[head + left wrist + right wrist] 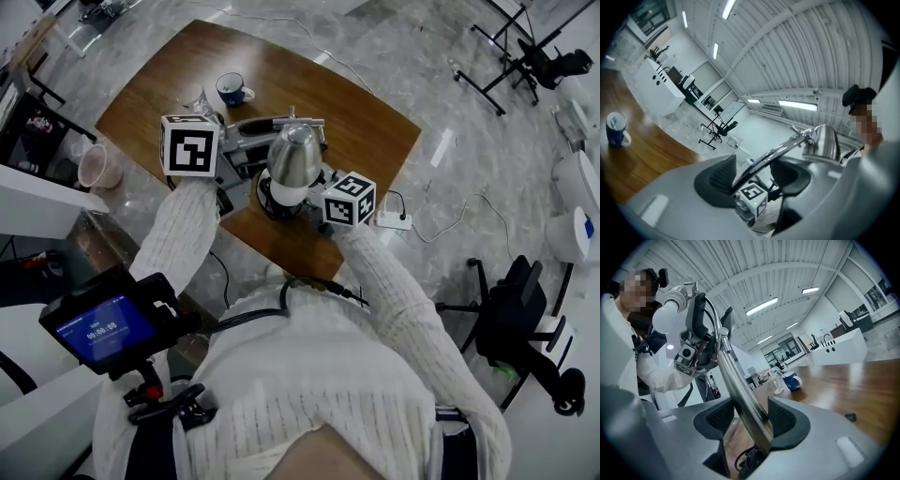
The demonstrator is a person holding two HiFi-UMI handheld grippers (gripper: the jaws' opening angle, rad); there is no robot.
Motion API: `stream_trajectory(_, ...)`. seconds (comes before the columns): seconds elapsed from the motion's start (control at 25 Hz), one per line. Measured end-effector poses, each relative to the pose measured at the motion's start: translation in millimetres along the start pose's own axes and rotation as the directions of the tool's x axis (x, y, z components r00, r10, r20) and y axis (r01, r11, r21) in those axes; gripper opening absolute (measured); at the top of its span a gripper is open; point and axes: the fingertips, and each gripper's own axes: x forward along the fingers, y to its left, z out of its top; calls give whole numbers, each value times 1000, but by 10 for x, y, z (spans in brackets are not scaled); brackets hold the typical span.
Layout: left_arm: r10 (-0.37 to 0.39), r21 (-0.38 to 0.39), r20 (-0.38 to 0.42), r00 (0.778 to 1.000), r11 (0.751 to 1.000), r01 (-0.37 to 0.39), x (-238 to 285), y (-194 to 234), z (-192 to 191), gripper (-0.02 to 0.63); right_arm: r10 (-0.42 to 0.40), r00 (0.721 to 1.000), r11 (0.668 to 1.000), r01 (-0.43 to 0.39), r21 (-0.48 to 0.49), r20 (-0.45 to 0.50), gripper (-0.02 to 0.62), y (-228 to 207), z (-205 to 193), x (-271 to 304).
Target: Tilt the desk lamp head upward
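Note:
A desk lamp stands near the front edge of the wooden table (pixel 361 122). Its silver cone head (pixel 293 155) sits over a round white base (pixel 274 202). The left gripper (pixel 234 155) comes in from the left at the height of the head. In the left gripper view it (pixel 757 168) is shut on the lamp's thin upper arm (pixel 787 145), which runs up to the head (pixel 825 143). The right gripper (pixel 330 187) is low on the lamp's right. Its jaws (pixel 750 413) are shut on the lower metal rod (pixel 736 380), below the white bulb (pixel 665 317).
A blue mug (pixel 232 89) stands at the table's far side with a clear glass (pixel 777 385) near it. A white power strip (pixel 394 222) and cable lie on the floor by the right table edge. An office chair (pixel 511 319) stands to the right.

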Motion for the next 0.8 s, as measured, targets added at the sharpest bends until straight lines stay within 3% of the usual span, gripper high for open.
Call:
stream_trajectory(0.2, 21, 115, 29, 999, 993, -24, -33, -17, -12, 222, 11, 1000, 1000, -12, -18, -19, 219, 18, -7, 6)
stream_trajectory(0.36, -5, 170, 32, 999, 985, 0, -72, -110, -30, 239, -6, 997, 998, 2, -63, -76, 218, -12, -14, 4)
stream_trajectory(0.44, 33, 209, 47, 998, 977, -42, -143, -96, -41, 242, -20, 996, 996, 12, -87, -86, 227, -25, 7, -20)
stream_trajectory(0.56, 121, 261, 66, 990, 956, -135, -281, -7, -168, 242, -34, 999, 996, 32, -81, -26, 250, -32, 107, -132)
stream_trajectory(0.68, 243, 278, 125, 962, 922, -269, -412, 90, -360, 233, -93, 994, 992, 98, -85, 56, 250, 7, 240, -375)
stream_trajectory(0.8, 387, 263, 197, 901, 864, -428, -562, 109, -604, 162, -174, 974, 979, 187, -84, 145, 232, 218, 359, -681)
